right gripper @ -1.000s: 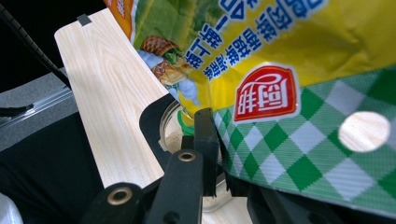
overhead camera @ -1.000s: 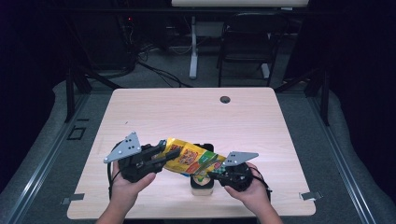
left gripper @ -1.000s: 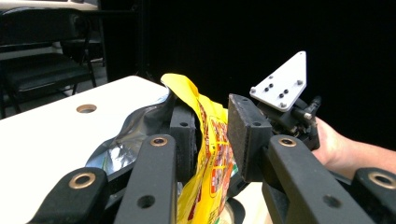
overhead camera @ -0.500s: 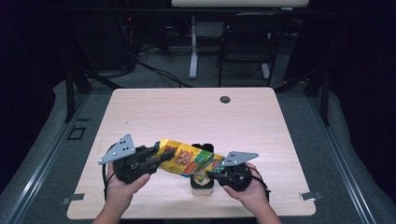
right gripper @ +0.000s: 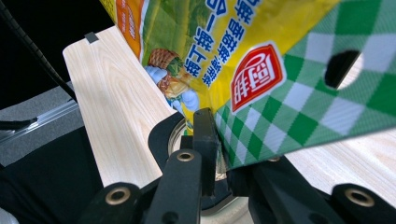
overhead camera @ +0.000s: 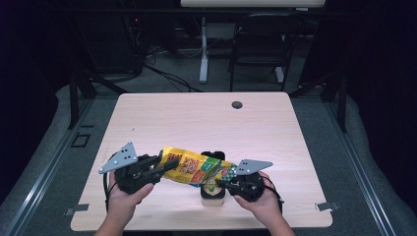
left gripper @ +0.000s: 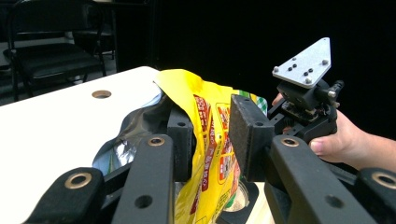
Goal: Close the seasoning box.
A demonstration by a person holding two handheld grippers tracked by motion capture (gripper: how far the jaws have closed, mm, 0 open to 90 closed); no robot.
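A crinkled, glossy yellow snack bag (overhead camera: pixel 194 168) with a green-checked end and silvery foil lining hangs in the air low over the pale wood-grain table (overhead camera: pixel 196 118), stretched between the two grippers above a small round black-rimmed container (overhead camera: pixel 212 194). The left gripper (left gripper: pixel 212 135) has its flat, black rubbery pads set at the bag's open mouth, one inside and one outside the yellow film, and its jaws have just been opening with the film between them. The right gripper (right gripper: pixel 219 154) stands narrow, pinching the bag's flat checked seam.
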